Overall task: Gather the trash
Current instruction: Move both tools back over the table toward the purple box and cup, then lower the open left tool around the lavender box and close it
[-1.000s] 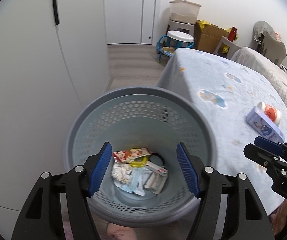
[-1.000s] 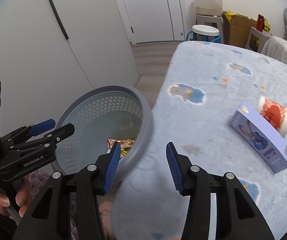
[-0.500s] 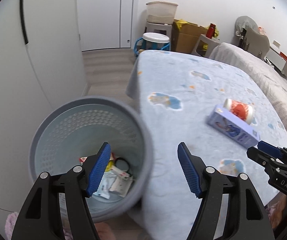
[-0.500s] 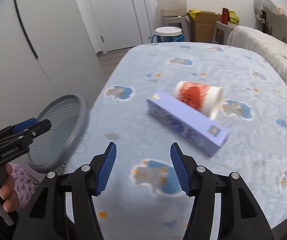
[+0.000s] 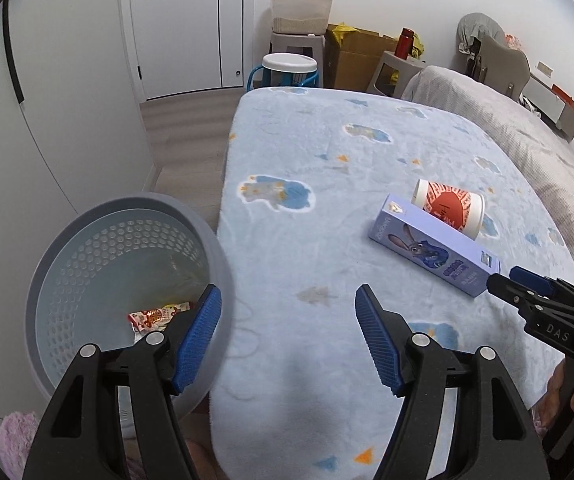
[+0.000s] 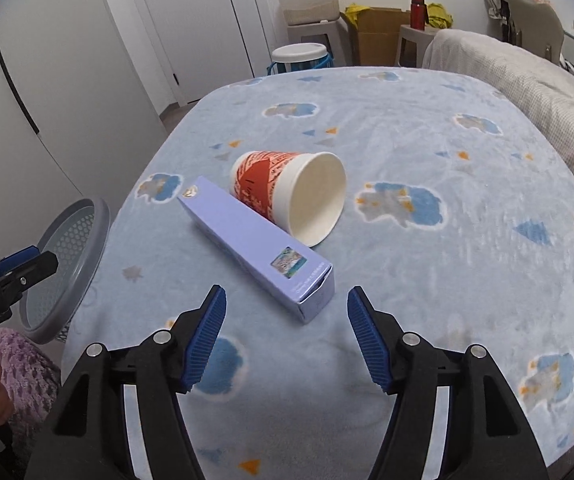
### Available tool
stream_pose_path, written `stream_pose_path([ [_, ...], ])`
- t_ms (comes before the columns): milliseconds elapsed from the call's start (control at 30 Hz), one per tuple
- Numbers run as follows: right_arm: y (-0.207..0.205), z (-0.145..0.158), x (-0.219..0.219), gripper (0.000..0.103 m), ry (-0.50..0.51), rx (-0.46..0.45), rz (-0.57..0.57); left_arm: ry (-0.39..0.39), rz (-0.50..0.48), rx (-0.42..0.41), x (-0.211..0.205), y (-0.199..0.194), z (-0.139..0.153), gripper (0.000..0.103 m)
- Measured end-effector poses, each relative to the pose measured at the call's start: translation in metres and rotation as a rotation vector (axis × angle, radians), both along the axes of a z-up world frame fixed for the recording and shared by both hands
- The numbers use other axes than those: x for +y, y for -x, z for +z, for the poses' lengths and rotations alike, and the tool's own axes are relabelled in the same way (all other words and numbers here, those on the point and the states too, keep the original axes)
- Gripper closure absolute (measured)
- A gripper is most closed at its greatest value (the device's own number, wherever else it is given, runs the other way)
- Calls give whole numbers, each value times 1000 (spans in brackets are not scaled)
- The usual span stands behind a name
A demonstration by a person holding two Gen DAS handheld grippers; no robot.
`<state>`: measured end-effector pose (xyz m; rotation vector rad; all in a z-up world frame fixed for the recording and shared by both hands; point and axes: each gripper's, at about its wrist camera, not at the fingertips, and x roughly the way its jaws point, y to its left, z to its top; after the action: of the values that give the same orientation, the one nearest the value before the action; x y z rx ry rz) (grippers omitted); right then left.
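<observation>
A purple carton [image 6: 255, 240] lies on the blue blanket, with a red and white paper cup [image 6: 291, 196] on its side touching its far edge. Both also show in the left wrist view, the carton [image 5: 433, 250] and the cup [image 5: 449, 208]. My right gripper [image 6: 285, 332] is open and empty, just short of the carton's near end. My left gripper [image 5: 289, 338] is open and empty over the bed's left edge. The grey perforated trash basket [image 5: 67, 248] stands on the floor left of the bed, with a snack wrapper [image 5: 159, 314] inside.
The bed [image 5: 327, 140] with the blue patterned blanket fills the middle. White wardrobe doors [image 5: 67, 80] rise on the left. A blue stool [image 5: 289, 66], cardboard boxes [image 5: 361, 58] and a chair [image 5: 501, 64] stand behind the bed.
Both grippers swung right, from the basket toward the bed. The right gripper moved closer to the carton and cup. Both stayed open and empty.
</observation>
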<state>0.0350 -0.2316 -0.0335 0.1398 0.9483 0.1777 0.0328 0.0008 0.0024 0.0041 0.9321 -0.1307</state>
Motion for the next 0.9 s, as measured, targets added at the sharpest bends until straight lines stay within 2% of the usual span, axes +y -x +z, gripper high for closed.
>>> stream_pose_path([
  [100, -7, -4, -2, 39, -12, 2, 15, -9, -7, 8, -8, -2, -2, 36],
  [200, -12, -5, -3, 32, -20, 1, 25, -20, -13, 12, -14, -4, -3, 36],
  [467, -30, -13, -1, 31, -46, 32, 77, -27, -22, 20, -22, -4, -6, 36],
  [900, -6, 1, 39, 31, -63, 7, 189, -3, 18, 20, -10, -6, -3, 36],
])
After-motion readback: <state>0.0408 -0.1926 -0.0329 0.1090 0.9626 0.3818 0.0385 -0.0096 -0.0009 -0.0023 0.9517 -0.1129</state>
